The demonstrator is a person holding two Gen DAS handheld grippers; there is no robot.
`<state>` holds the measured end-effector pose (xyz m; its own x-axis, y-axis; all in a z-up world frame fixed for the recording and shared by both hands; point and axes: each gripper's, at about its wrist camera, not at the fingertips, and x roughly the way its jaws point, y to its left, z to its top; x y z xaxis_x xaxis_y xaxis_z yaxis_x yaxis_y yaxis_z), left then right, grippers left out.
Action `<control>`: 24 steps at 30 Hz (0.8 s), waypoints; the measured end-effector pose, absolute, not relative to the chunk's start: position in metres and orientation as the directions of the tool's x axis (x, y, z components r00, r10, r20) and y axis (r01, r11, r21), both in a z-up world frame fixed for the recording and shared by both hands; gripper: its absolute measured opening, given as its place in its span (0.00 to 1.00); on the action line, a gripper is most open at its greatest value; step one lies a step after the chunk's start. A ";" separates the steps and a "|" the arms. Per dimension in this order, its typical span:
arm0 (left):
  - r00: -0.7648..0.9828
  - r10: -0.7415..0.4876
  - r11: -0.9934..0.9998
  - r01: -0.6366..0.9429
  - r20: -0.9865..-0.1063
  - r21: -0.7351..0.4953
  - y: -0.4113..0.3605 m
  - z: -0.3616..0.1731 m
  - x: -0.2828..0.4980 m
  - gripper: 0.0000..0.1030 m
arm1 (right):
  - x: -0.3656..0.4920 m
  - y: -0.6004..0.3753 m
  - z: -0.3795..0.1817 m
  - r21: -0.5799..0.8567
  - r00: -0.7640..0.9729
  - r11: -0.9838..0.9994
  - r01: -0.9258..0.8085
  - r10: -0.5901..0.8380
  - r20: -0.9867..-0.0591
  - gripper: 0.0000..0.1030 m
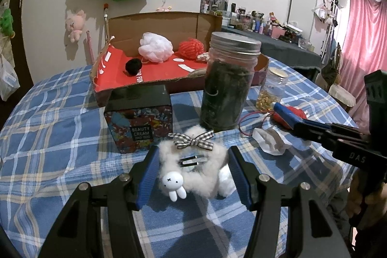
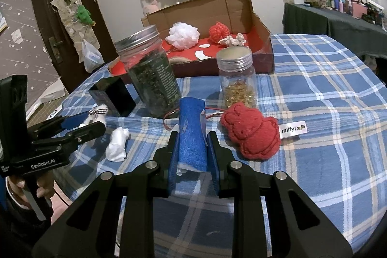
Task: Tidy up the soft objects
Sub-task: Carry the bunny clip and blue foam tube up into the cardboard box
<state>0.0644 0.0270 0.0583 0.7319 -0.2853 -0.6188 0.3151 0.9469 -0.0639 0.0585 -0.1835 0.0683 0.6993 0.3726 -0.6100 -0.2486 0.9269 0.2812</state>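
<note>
Fluffy white pile covers the plush hair clip (image 1: 193, 166), which lies on the blue plaid cloth of the desk (image 1: 60, 137) near its front edge, bracketed by the left hand-held gripper (image 1: 192, 160); its blue fingers (image 1: 151, 161) stand spread on either side, at or just off the fur, and no squeeze is evident. The clip carries a checked ribbon bow (image 1: 191, 140), a metal snap clip (image 1: 192, 160) and a small hard rabbit charm (image 1: 173, 184). Judged by appearance, it is light and compressible, so a grip across the fur body should hold well, whereas the bow, charm and metal clip are poor places to pinch. The right hand-held gripper (image 2: 192, 137) is pinching a blue sponge-like block (image 2: 191, 132), which looks soft and is held at mid-body between both fingers. Just beside it on the right lies a red felt rabbit (image 2: 251, 132) with a white label, flat and limp, best taken at its thick middle. A crumpled white wad (image 2: 117, 144) lies between the two grippers. Toward the far edge, an open cardboard box (image 2: 241, 6) already holds a white mesh puff (image 2: 183, 34) and a red yarn ball (image 2: 219, 32), suggesting the sorting is partly done. A tall jar of dark leaves (image 2: 152, 79) and a smaller jar (image 2: 238, 79) stand between the grippers and the box and would need to be cleared on any carry.
</note>
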 end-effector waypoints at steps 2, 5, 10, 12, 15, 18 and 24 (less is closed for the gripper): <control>0.731 -0.285 0.948 0.312 -0.620 -0.068 0.027 0.058 0.065 0.58 | 0.059 -0.184 0.068 0.281 0.698 0.927 -0.248 0.372 -0.611 0.21; 0.730 -0.282 0.949 0.307 -0.623 -0.069 0.029 0.059 0.065 0.58 | 0.058 -0.187 0.069 0.279 0.695 0.929 -0.244 0.368 -0.618 0.21; 0.727 -0.264 0.955 0.288 -0.634 -0.068 0.040 0.059 0.064 0.58 | 0.058 -0.195 0.072 0.263 0.694 0.937 -0.231 0.348 -0.630 0.21; 0.727 -0.253 0.959 0.273 -0.638 -0.069 0.047 0.059 0.064 0.58 | 0.058 -0.199 0.073 0.255 0.696 0.941 -0.223 0.337 -0.634 0.21; 0.728 -0.233 0.967 0.246 -0.645 -0.070 0.059 0.058 0.066 0.58 | 0.059 -0.203 0.073 0.248 0.697 0.946 -0.210 0.323 -0.641 0.21; 0.726 -0.216 0.972 0.226 -0.653 -0.071 0.068 0.057 0.066 0.58 | 0.059 -0.208 0.074 0.240 0.695 0.950 -0.202 0.311 -0.648 0.21; 0.720 -0.185 0.980 0.187 -0.669 -0.070 0.086 0.054 0.068 0.58 | 0.058 -0.221 0.078 0.226 0.697 0.958 -0.177 0.284 -0.658 0.21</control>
